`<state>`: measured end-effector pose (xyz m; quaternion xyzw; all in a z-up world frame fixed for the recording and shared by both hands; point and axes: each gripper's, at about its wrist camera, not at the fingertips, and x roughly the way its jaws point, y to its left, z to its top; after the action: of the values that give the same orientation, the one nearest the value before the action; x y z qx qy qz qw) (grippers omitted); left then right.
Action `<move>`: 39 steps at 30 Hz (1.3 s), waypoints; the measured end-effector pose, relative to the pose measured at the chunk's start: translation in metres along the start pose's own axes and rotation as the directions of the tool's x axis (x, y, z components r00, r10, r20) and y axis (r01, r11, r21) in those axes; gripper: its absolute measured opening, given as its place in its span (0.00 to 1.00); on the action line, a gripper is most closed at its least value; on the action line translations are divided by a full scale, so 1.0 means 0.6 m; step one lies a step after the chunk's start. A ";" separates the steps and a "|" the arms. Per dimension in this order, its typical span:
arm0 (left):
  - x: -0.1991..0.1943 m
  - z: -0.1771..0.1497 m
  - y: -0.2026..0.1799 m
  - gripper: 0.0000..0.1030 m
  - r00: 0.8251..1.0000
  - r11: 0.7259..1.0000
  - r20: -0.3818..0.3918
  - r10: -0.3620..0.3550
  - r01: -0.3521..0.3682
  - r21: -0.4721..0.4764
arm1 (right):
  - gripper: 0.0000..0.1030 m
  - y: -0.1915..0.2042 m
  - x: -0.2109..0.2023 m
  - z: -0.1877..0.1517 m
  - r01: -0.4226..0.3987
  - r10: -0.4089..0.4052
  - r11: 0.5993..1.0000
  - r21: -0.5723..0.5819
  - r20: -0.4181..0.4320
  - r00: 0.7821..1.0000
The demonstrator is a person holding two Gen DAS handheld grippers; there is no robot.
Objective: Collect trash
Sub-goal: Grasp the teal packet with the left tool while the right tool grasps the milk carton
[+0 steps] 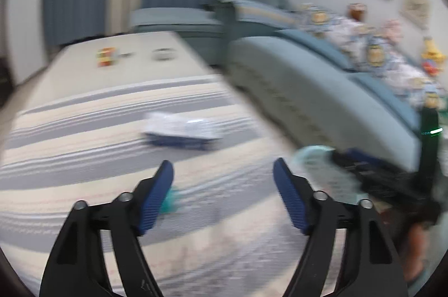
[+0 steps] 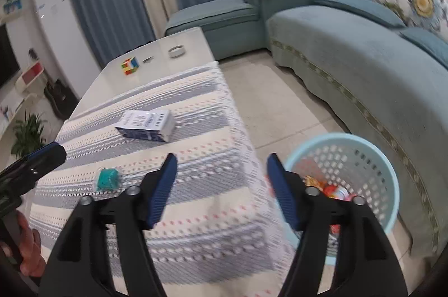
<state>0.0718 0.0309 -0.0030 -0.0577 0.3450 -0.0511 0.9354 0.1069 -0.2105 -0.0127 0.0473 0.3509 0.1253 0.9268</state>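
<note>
The low table is covered by a grey-and-cream striped woven cloth (image 2: 196, 185), and every place below is given relative to that cloth. A white-and-navy rectangular carton (image 2: 146, 125) is seen lying flat near the cloth's middle; in the blurred left wrist view the same carton (image 1: 183, 130) appears ahead of the fingers. A small teal crumpled wrapper (image 2: 107, 179) rests on the cloth nearer the camera side of the carton, well apart from it. In the left wrist view only a teal scrap (image 1: 170, 201) is visible just beside the left finger's blue pad, partly hidden by it; contact cannot be judged through the blur.

The left gripper (image 1: 223, 179) is held over the cloth with its fingers spread wide and nothing between them. The right gripper (image 2: 221, 179) is likewise spread and empty, positioned over the cloth's right edge.

On the floor beside that right edge stands a light-blue perforated plastic basket (image 2: 372, 157), in which colourful red and orange wrappers (image 2: 333, 189) are seen. Beyond the cloth's far end, on the bare white tabletop (image 2: 184, 39), a multicoloured puzzle cube (image 2: 130, 66) and a small white round dish (image 2: 177, 51) are placed apart. A teal fabric sofa (image 2: 350, 45) runs along the far side of the basket from the cloth.
</note>
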 end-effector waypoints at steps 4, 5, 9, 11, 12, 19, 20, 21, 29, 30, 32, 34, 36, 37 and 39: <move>0.044 -0.027 0.082 0.72 0.995 0.997 -0.098 0.031 -0.038 -0.070 | 0.73 0.053 0.039 0.005 -0.030 0.030 0.998 -0.059 -0.009 1.000; 0.054 -0.034 0.096 0.72 0.993 0.995 -0.117 0.024 -0.035 -0.094 | 0.75 0.065 0.051 0.005 -0.030 0.029 0.997 -0.072 -0.012 0.999; 0.098 -0.057 0.131 0.72 0.985 0.985 -0.166 -0.051 0.023 -0.170 | 0.76 0.094 0.095 -0.003 -0.035 0.032 0.994 -0.105 -0.035 0.999; 0.120 -0.065 0.126 0.72 0.979 0.986 -0.194 -0.064 0.032 -0.161 | 0.76 0.106 0.119 -0.011 -0.023 0.017 0.991 -0.132 -0.048 0.999; 0.131 -0.067 0.120 0.72 0.976 0.989 -0.210 -0.051 0.020 -0.144 | 0.76 0.109 0.130 -0.013 -0.021 0.013 0.990 -0.139 -0.054 0.998; 0.176 -0.094 0.093 0.70 0.970 0.998 -0.233 0.069 -0.069 0.008 | 0.82 0.121 0.217 -0.016 -0.002 -0.023 0.976 -0.216 -0.113 0.993; 0.179 -0.093 0.089 0.67 0.970 0.996 -0.227 0.086 -0.084 0.019 | 0.83 0.121 0.225 -0.015 -0.001 -0.026 0.975 -0.221 -0.119 0.993; 0.181 -0.094 0.086 0.62 0.970 0.994 -0.214 0.114 -0.110 0.028 | 0.84 0.123 0.239 -0.012 0.005 -0.036 0.973 -0.232 -0.128 0.991; 0.162 -0.098 0.103 0.49 0.980 0.990 -0.159 0.122 -0.131 -0.049 | 0.90 0.164 0.325 0.020 0.018 -0.083 0.937 -0.350 -0.173 0.981; 0.159 -0.098 0.108 0.49 0.982 0.991 -0.156 0.108 -0.119 -0.066 | 0.90 0.172 0.337 0.025 0.025 -0.096 0.929 -0.370 -0.174 0.980; 0.157 -0.099 0.108 0.49 0.983 0.991 -0.152 0.106 -0.117 -0.063 | 0.91 0.180 0.353 0.036 0.023 -0.099 0.923 -0.385 -0.177 0.979; 0.155 -0.100 0.104 0.49 0.984 0.992 -0.146 0.107 -0.115 -0.047 | 0.91 0.187 0.364 0.047 0.009 -0.084 0.917 -0.399 -0.171 0.982; 0.154 -0.101 0.099 0.49 0.984 0.993 -0.140 0.107 -0.114 -0.037 | 0.91 0.196 0.369 0.055 -0.002 -0.068 0.907 -0.420 -0.152 0.986; 0.155 -0.100 0.098 0.49 0.985 0.993 -0.140 0.103 -0.109 -0.035 | 0.92 0.202 0.373 0.060 -0.008 -0.062 0.901 -0.433 -0.146 0.987; 0.155 -0.101 0.098 0.49 0.985 0.994 -0.140 0.097 -0.102 -0.033 | 0.92 0.212 0.384 0.067 -0.021 -0.051 0.891 -0.453 -0.146 0.988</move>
<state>0.1058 0.0721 -0.1165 -0.0553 0.4124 -0.0012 0.9093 0.2746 -0.0267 -0.1076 -0.1824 0.3827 0.1998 0.8834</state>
